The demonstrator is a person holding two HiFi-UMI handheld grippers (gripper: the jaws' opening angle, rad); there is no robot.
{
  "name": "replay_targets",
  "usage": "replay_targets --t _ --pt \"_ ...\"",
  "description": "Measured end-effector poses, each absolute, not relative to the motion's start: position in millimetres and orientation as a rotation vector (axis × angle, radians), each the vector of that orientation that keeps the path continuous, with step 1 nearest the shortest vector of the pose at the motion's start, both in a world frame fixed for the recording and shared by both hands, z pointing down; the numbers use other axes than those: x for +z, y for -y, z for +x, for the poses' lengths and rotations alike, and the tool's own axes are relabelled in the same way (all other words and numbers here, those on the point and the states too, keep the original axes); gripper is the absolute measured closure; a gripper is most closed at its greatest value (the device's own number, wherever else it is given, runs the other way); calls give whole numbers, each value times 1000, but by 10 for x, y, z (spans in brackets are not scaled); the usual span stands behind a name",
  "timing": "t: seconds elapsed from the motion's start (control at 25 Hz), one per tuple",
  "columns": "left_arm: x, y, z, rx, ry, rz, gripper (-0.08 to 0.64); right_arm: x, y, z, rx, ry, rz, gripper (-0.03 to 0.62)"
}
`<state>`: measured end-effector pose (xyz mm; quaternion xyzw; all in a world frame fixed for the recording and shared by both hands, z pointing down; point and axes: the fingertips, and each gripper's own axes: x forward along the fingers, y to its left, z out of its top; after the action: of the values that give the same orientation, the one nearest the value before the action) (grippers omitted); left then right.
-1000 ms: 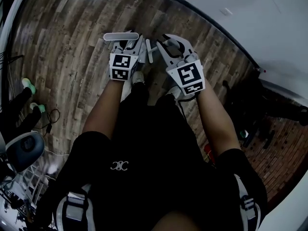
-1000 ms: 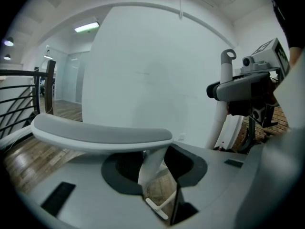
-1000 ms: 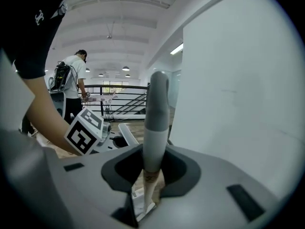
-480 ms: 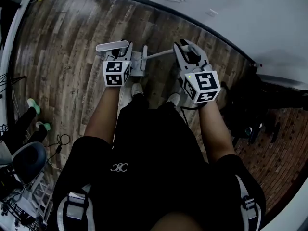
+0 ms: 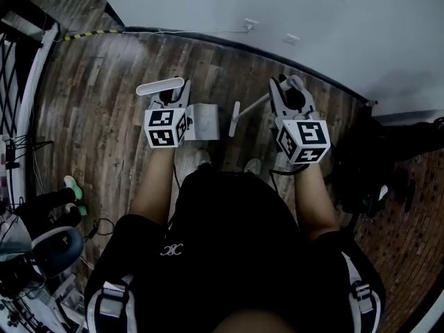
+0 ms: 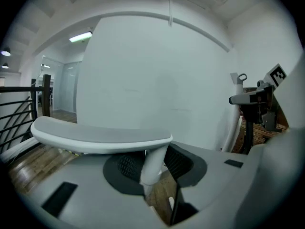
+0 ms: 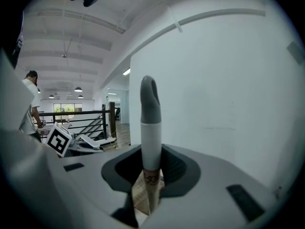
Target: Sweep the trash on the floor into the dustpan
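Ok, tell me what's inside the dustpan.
Head view shows the dustpan, held by the left claw, with a pale, bare-looking inside; nothing shows lying in it. Its edge beside the claw's marker cube is covered.

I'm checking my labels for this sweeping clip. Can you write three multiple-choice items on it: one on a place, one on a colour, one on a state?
1. In the head view, where is the dustpan?
A. between the two grippers
B. left of both grippers
C. right of both grippers

2. What colour is the tip of the broom handle?
A. red
B. grey
C. yellow

3. The right gripper is:
A. open and empty
B. shut on nothing
C. shut on the broom handle

Answers:
1 A, it lies just right of the left gripper.
2 B, a grey cap tops the white shaft.
3 C, the jaws close on the shaft in the right gripper view.
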<state>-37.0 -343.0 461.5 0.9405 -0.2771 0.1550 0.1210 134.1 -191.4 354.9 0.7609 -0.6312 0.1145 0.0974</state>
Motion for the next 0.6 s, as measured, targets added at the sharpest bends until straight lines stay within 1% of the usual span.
replay_targets --t 0.16,0.4,0.6 --pt "4152 3189 -144 409 820 2801 439 3358 1613 1615 288 1843 2325 495" --pt "3487 2831 410 327 740 2938 443 3072 1242 2109 221 1797 2417 495" --pt "3151 2646 773 254 669 3002 448 2920 1009 2419 184 1754 2487 495"
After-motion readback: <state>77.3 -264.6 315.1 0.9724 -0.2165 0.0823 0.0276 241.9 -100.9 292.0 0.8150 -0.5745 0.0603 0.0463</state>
